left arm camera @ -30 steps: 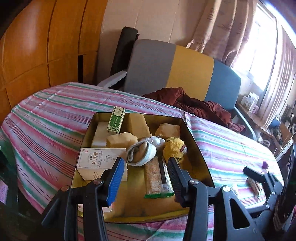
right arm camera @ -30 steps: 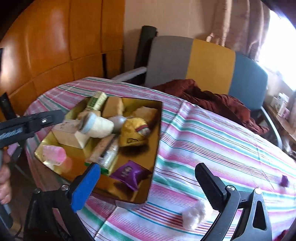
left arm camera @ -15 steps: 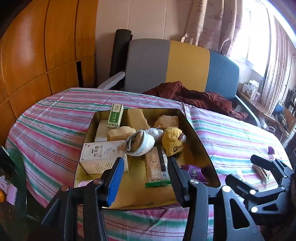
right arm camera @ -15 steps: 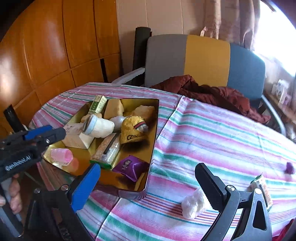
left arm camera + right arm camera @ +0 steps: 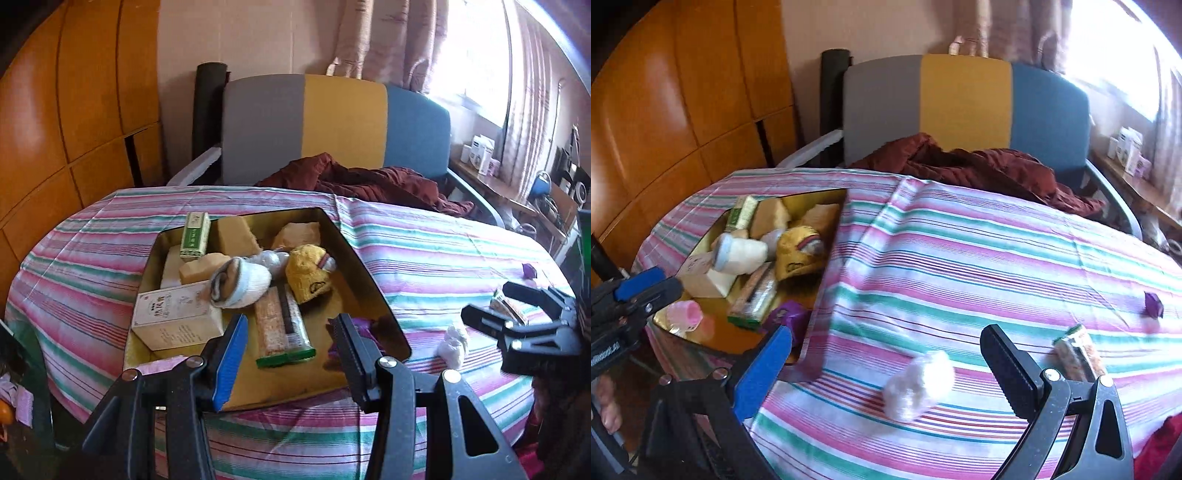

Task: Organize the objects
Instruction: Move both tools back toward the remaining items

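Blue pad on one side, black ribbed pad on the other: left gripper [image 5: 286,350] with jaws parted and empty, poised over the near end of the gold tray [image 5: 373,291]. Just beyond the jaws, a long snack bar in a green-edged wrapper [image 5: 282,326]; beside it a cream carton [image 5: 177,314], a rolled grey-white sock [image 5: 240,282], a yellow plush toy [image 5: 308,273], a green box [image 5: 194,234] and tan blocks toward the far end. A purple packet [image 5: 790,314] and a pink roll [image 5: 685,314] at the tray's near end.

Same blue and black pads on the right gripper [image 5: 886,360], jaws wide apart and empty, held above the striped cloth on the counter [image 5: 960,258]. Between the pads, lying on the cloth, a white fluffy ball [image 5: 919,384], touched by neither. Off to the right, near the black pad, a second wrapped snack bar [image 5: 1078,350]; farther out, a small purple wrapped piece [image 5: 1153,304], well apart from the tray.

Behind the counter, a grey, yellow and blue chair [image 5: 336,125] with a maroon garment [image 5: 362,181] heaped on it, orange wood panelling [image 5: 74,110] to the left, curtains [image 5: 388,40] by a bright window to the right.
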{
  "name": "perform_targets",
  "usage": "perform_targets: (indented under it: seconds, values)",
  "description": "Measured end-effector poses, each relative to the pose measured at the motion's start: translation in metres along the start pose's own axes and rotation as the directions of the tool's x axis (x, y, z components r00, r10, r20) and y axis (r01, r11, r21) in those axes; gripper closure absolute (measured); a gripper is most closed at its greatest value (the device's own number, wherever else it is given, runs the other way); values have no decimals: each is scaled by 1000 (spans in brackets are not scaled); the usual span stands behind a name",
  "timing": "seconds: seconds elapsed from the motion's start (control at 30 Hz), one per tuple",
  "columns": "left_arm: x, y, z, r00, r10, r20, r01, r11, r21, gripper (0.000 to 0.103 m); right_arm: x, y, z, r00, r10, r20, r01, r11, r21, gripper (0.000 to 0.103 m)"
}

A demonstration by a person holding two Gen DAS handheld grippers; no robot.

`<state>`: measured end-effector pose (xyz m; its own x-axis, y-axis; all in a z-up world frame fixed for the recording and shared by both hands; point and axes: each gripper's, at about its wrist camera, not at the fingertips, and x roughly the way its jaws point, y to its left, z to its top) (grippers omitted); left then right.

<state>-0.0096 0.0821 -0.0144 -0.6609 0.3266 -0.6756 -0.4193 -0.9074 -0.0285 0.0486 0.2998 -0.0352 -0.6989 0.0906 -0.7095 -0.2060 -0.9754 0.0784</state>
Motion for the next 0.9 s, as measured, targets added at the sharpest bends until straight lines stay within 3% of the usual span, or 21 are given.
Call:
perform_targets:
  seconds: [0.6,0.9]
  values:
    - [6,-45,7,997,-76,-22,77,992,104,54,-12,-121,2,988,-134,-71,145,970,193,0]
    - [9,-90,8,980,-190,-52,197,959,203,54,-16,-197,3,982,-178,-63,189,940,284,0]
